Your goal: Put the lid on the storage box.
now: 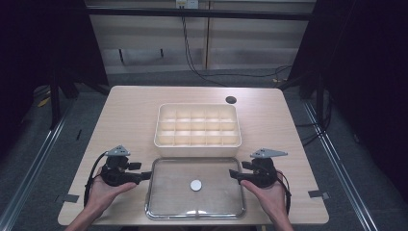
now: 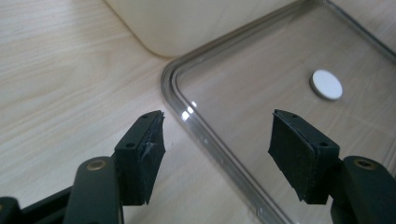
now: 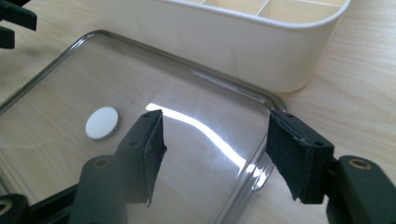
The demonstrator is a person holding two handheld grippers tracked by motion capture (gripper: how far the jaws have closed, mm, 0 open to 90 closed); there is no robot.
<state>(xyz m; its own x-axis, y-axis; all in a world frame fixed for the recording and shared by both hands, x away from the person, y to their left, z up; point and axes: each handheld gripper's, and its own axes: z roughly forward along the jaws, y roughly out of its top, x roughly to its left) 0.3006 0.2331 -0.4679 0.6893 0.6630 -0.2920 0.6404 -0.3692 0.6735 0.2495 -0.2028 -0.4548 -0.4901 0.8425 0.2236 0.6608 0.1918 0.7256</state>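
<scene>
A clear rectangular tray (image 1: 159, 166) lies at the table's near middle, with a small white disc (image 1: 196, 185) on it. Behind it stands a cream box (image 1: 197, 143) divided into several compartments. My left gripper (image 1: 146, 177) is open at the tray's left edge, its jaws straddling the rim (image 2: 205, 140). The white disc (image 2: 326, 84) lies beyond its right jaw. My right gripper (image 1: 234, 174) is open at the tray's right edge, over the tray's corner (image 3: 261, 100). In that view the disc (image 3: 102, 122) sits left of the left jaw, and the cream box (image 3: 224, 42) rises behind.
A dark round hole (image 1: 231, 100) is set in the wooden tabletop (image 1: 130, 110) behind the box. Black cables hang down the wall at the back. Part of the other gripper (image 3: 14, 21) shows at the top left of the right gripper view.
</scene>
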